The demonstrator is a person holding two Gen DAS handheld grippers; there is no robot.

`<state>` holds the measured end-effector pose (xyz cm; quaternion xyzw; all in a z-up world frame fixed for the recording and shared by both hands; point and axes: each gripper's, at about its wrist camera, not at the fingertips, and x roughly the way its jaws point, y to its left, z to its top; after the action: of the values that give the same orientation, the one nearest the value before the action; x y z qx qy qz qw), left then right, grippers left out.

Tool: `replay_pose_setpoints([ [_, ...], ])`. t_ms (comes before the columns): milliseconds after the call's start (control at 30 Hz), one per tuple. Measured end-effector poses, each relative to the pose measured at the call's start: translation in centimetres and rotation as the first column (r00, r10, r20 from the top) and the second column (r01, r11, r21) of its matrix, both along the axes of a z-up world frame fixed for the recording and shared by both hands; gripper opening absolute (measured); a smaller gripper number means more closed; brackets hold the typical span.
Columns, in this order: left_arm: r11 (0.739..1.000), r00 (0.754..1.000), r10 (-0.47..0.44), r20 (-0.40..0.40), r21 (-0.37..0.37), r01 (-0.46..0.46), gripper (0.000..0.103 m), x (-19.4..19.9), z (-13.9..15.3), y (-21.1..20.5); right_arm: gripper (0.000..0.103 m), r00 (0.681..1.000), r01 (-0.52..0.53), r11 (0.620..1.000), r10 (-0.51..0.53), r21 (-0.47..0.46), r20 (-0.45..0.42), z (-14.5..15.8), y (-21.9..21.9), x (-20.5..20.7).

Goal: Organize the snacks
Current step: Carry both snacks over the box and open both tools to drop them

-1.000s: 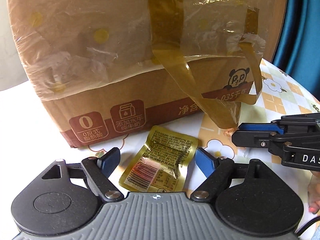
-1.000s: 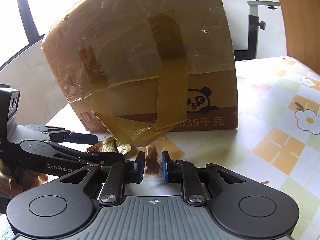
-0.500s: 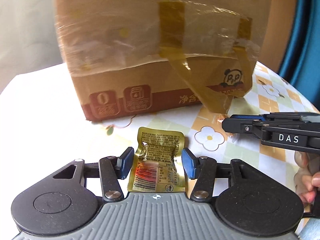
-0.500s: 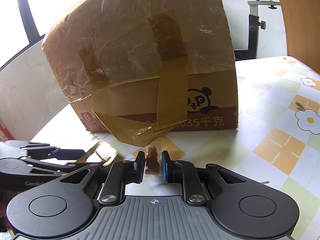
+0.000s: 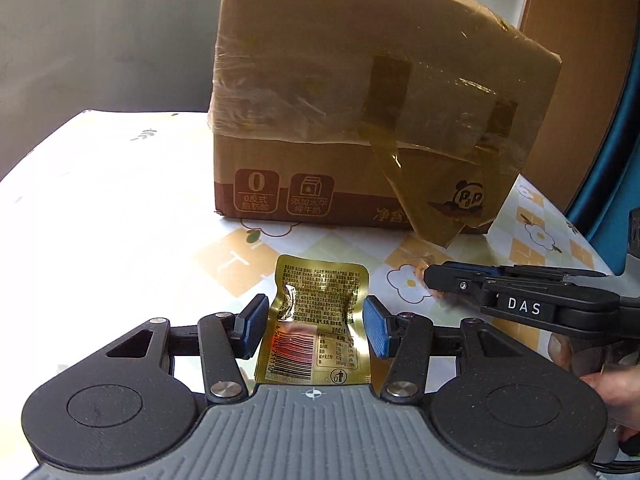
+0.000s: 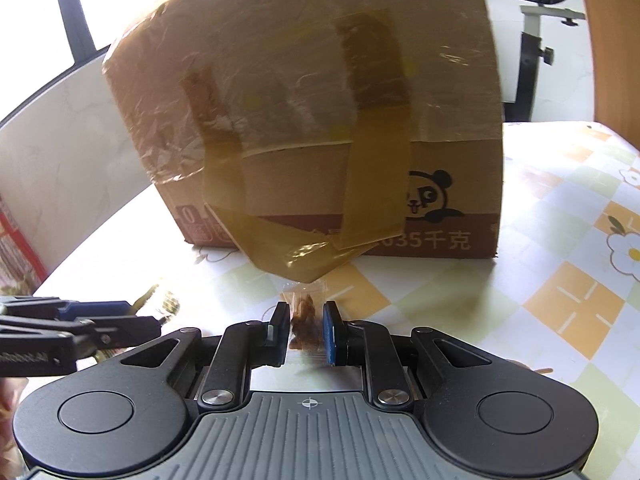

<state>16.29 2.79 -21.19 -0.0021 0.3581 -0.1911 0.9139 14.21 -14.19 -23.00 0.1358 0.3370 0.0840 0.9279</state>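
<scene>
A gold foil snack packet (image 5: 318,322) sits between the fingers of my left gripper (image 5: 316,328), whose blue pads press its sides and crease it; it is lifted off the table. My right gripper (image 6: 306,328) is shut on a small clear packet of brown snack (image 6: 305,316). In the left wrist view the right gripper (image 5: 436,280) reaches in from the right with the brown snack (image 5: 424,270) at its tip. In the right wrist view the left gripper (image 6: 132,316) shows at the left with a gold edge (image 6: 166,300) beside it.
A large taped cardboard box (image 5: 360,120) with a panda print stands on the table ahead, also in the right wrist view (image 6: 320,100). The tablecloth (image 6: 560,300) has a flower and check pattern. A wooden panel (image 5: 580,40) stands behind at right.
My left gripper has closed on the gold packet and pulled back and up from the box with it. My right gripper has drawn back slightly from the box, still holding the brown snack.
</scene>
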Motion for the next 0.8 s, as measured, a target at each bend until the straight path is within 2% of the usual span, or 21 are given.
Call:
replay_pose_setpoints([
  [167,0.999,0.999,0.035,0.024,-0.029,-0.035,0.054,-0.5,1.5,1.2,0.016,0.997,-0.074,0.995,0.075,-0.069,-0.001,0.9,1.7,-0.2],
  [333,0.996,0.995,0.070,0.066,-0.053,-0.066,0.054,-0.8,3.5,2.6,0.016,0.992,-0.117,0.990,0.121,-0.084,0.041,3.3,2.5,-0.9],
  [467,0.994,0.990,0.088,0.111,-0.072,-0.081,0.054,-0.8,5.5,3.1,0.016,0.982,-0.133,0.986,0.144,-0.098,0.122,7.0,2.4,-1.3],
  [567,0.993,0.981,0.084,0.173,-0.094,-0.069,0.054,-0.8,7.8,3.1,0.016,0.966,-0.143,0.983,0.164,-0.113,0.200,10.4,2.0,-1.5],
  [700,0.993,0.962,0.070,0.263,-0.114,-0.041,0.055,-0.2,11.7,2.5,0.016,0.939,-0.140,0.982,0.173,-0.130,0.296,15.1,0.8,-0.9],
  [800,0.994,0.943,0.056,0.327,-0.109,-0.021,0.055,1.1,14.6,1.3,0.016,0.935,-0.105,0.985,0.144,-0.133,0.325,18.0,-0.7,0.6],
])
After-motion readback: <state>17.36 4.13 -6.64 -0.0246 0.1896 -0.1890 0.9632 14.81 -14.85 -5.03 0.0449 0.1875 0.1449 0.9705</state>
